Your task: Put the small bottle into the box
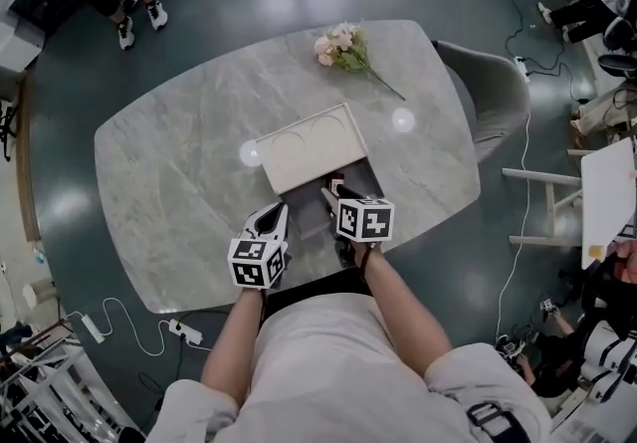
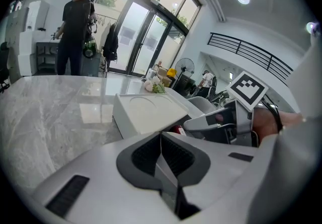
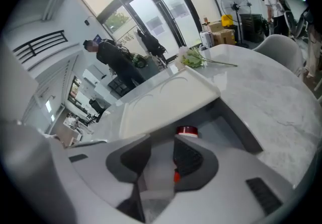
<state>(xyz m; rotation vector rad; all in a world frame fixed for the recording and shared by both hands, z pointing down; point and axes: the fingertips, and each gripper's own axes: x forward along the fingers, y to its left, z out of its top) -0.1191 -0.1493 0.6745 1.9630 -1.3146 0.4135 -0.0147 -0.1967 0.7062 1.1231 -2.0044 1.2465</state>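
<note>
The box (image 1: 360, 175) is a grey open tray near the table's front edge, with its white lid (image 1: 309, 147) slid off toward the far side. In the right gripper view the lid (image 3: 166, 99) covers the far part of the box (image 3: 226, 127). My right gripper (image 3: 162, 145) hangs over the open part, shut on the small bottle (image 3: 158, 177). The bottle has a pale translucent body, and its red cap (image 3: 187, 131) pokes out past the fingertips. In the head view the right gripper (image 1: 333, 194) hides the bottle. My left gripper (image 1: 276, 219) rests left of the box, shut and holding nothing (image 2: 161, 150).
A bunch of pale flowers (image 1: 338, 45) lies at the far side of the marble table (image 1: 179, 152). A grey chair (image 1: 488, 93) stands at the right end. People stand beyond the table (image 2: 75, 26), and cables run across the floor (image 1: 129, 322).
</note>
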